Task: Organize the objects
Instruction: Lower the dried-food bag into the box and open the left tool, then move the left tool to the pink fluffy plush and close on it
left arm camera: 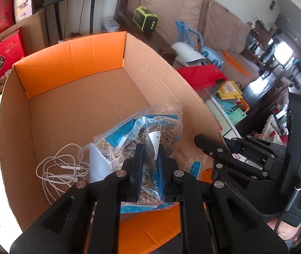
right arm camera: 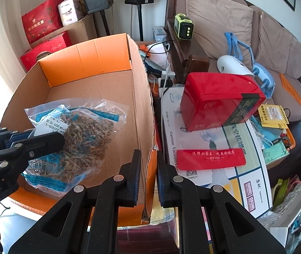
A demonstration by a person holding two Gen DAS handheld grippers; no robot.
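A big cardboard box (left arm camera: 70, 53) with orange flaps stands open. My left gripper (left arm camera: 150, 148) is shut on a clear bag of dried herbs (left arm camera: 129, 131) with blue print and holds it over the box's inside. In the right wrist view the same bag (right arm camera: 82, 135) hangs from the left gripper (right arm camera: 51, 138) above the box floor. My right gripper (right arm camera: 149, 154) is shut on the box's right wall (right arm camera: 142, 97), one finger on each side of the torn cardboard edge. That right gripper (left arm camera: 199, 139) also shows at the wall in the left wrist view.
A coiled white cable (left arm camera: 59, 169) and a white object (left arm camera: 96, 163) lie inside the box. Right of the box sit a red tin (right arm camera: 220, 99), a flat red case (right arm camera: 210, 158) and a white carton (right arm camera: 192, 139). A cluttered sofa (right arm camera: 220, 21) is behind.
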